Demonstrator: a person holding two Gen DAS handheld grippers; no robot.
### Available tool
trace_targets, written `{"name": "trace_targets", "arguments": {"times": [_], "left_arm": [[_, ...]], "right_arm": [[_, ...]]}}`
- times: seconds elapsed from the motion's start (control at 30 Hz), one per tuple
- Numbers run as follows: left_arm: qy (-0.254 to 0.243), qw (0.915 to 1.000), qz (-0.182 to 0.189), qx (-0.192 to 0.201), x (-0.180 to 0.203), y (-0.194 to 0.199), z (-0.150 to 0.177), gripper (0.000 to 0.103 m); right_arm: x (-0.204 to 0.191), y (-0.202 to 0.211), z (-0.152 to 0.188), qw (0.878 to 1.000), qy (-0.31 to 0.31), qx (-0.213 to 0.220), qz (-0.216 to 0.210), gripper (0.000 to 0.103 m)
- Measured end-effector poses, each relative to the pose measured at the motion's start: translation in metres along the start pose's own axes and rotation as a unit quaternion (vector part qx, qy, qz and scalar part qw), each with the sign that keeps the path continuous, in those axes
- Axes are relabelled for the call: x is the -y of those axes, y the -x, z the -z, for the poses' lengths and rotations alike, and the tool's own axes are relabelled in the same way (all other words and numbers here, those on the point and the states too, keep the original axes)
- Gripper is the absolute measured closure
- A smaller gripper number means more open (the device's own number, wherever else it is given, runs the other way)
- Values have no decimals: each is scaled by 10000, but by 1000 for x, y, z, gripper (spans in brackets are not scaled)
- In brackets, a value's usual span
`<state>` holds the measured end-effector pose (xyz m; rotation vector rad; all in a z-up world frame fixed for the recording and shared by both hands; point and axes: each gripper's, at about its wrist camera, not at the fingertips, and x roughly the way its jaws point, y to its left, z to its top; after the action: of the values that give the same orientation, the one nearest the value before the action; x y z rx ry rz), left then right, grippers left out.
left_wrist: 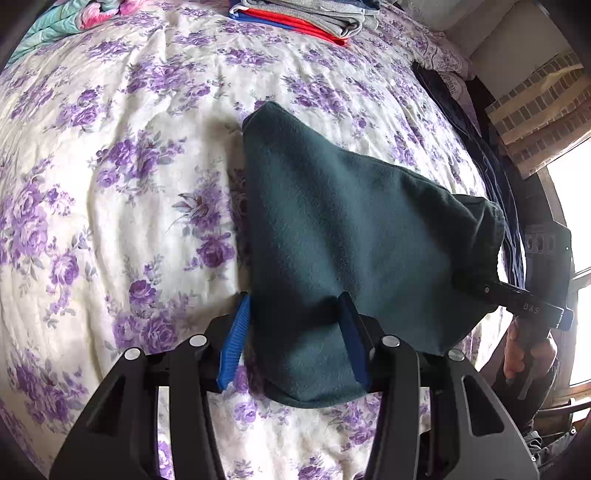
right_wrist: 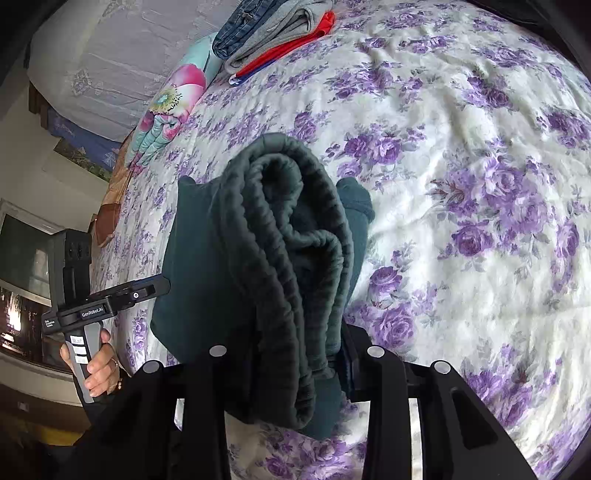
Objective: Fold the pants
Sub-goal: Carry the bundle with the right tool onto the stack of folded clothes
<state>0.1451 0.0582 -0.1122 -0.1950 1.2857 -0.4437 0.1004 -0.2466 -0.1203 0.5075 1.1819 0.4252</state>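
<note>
Nearest in the left wrist view, the left gripper has its two blue-padded fingers standing apart with one end of the dark green fleece pants lying between them; the gap looks wider than the cloth, so I cannot tell if the pads really press it. In the right wrist view, the right gripper has the ribbed elastic waistband bunched between its fingers, but the thick folds hide the pads, so I cannot tell how tightly it is closed.

The pants are already doubled into a short bundle, which is lifted a little above the white quilted bedspread with purple flowers. The long axis of the bundle runs from one gripper to the other, with the waistband end at the right gripper and the smooth folded end at the left. Each gripper is nearest to its own end. In my judgement the folding is almost complete, and the next move is to lower the bundle flat.

Farther away, a stack of folded clothes in grey, red and blue lies near the far edge of the bed.
</note>
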Motion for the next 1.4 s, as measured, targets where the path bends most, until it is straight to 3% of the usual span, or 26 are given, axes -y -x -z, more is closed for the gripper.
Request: {"name": "trace_targets", "arguments": {"times": [0.2,0.33,0.47,0.5,0.57,0.63,0.73,0.87,0.97,1.07,1.2,1.27,1.4], "left_arm": [[31,9999,69,-66,-6,-3,-1,56],[-76,9996,216,-135,-1,-14,-5,44],[-342,9993,-142,-79,18,-19,-5,40],[-410,9988,-247,-42,22,-19,-4,42],[-602,9976,-347,36,31,-17,-2,67],[-771,9954,-548,173,40,-12,-1,78],[-858,9938,-653,271,47,-2,-3,81],[-833,9942,-410,545,50,29,-22,82],[-928,9914,-498,778,62,57,-54,82],[-958,9870,-708,1077,77,87,-113,82],[-834,9805,-1047,1440,92,122,-225,82],[-752,9751,-1221,1690,96,135,-296,82],[-371,9756,-1241,1772,85,118,-401,82]], "right_arm": [[-4,0,1,9999,64,24,82,66],[-6,-2,1,9999,60,31,109,61],[-11,-3,0,9997,151,85,167,56],[-12,-3,0,9996,166,128,196,58],[-17,-1,2,9987,340,296,228,77],[-24,2,4,9973,513,391,364,80],[-41,15,0,9944,767,539,484,81],[-72,43,-17,9886,1192,820,422,82],[-97,55,-55,9835,1480,927,477,82],[-125,69,-115,9751,1793,1155,613,82],[-156,91,-236,9651,1896,1648,736,82],[-164,92,-300,9601,1872,1888,866,82],[-156,68,-418,9605,1643,2018,988,82]]}}
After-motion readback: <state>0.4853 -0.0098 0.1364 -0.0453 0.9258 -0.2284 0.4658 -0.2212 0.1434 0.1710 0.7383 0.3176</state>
